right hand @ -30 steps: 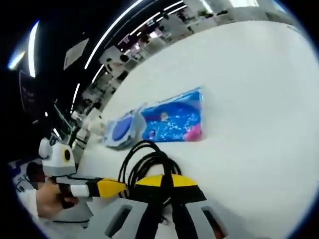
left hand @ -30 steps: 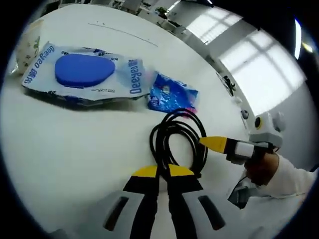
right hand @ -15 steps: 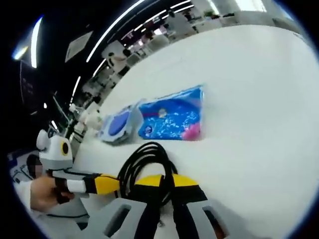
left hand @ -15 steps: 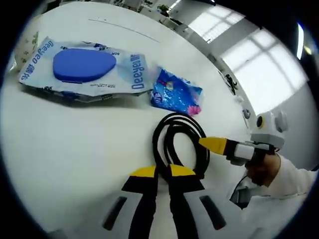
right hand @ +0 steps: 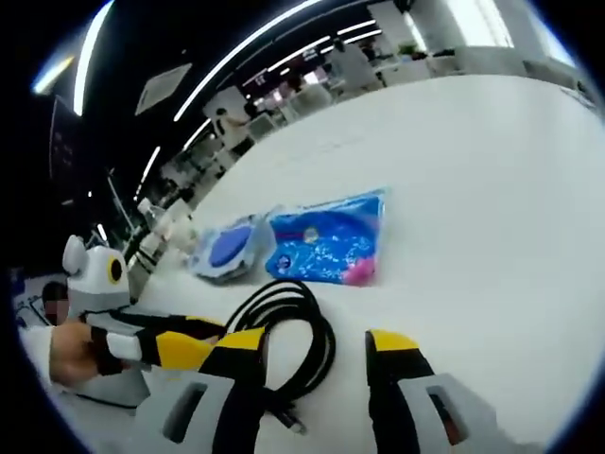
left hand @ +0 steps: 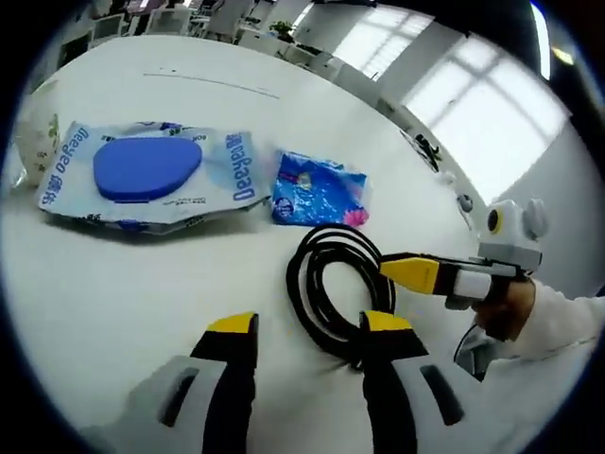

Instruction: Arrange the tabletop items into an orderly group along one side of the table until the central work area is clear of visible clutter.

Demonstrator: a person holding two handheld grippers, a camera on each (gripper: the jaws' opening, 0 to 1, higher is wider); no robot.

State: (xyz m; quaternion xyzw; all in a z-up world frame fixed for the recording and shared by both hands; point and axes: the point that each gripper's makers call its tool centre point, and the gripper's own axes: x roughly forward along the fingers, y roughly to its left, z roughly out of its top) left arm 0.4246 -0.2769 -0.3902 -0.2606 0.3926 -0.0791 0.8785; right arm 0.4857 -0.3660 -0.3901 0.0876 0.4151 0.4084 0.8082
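Observation:
A coiled black cable (left hand: 333, 235) lies on the white table (left hand: 142, 284), touching neither pair of jaws. My left gripper (left hand: 310, 326) stands open, its yellow tips on either side of the coil's near end. My right gripper (right hand: 317, 342) is open too, with the cable (right hand: 284, 289) lying just ahead between its tips. From the right, the right gripper (left hand: 408, 270) reaches the coil's edge, held by a hand (left hand: 506, 307). Beyond the coil lie a small blue packet (left hand: 317, 187) and a wet-wipes pack with a blue lid (left hand: 151, 172). The right gripper view has the packet (right hand: 331, 244), the wipes pack (right hand: 227, 248) and the left gripper (right hand: 187, 346).
A clear bag with green print (left hand: 30, 123) sits at the far left table edge, beside the wipes pack. Bare table (right hand: 492, 218) stretches to the right of the packet. Desks and windows stand in the background beyond the table.
Both grippers were shut on the black cable and have now opened, letting it go. The cable rests on the table.

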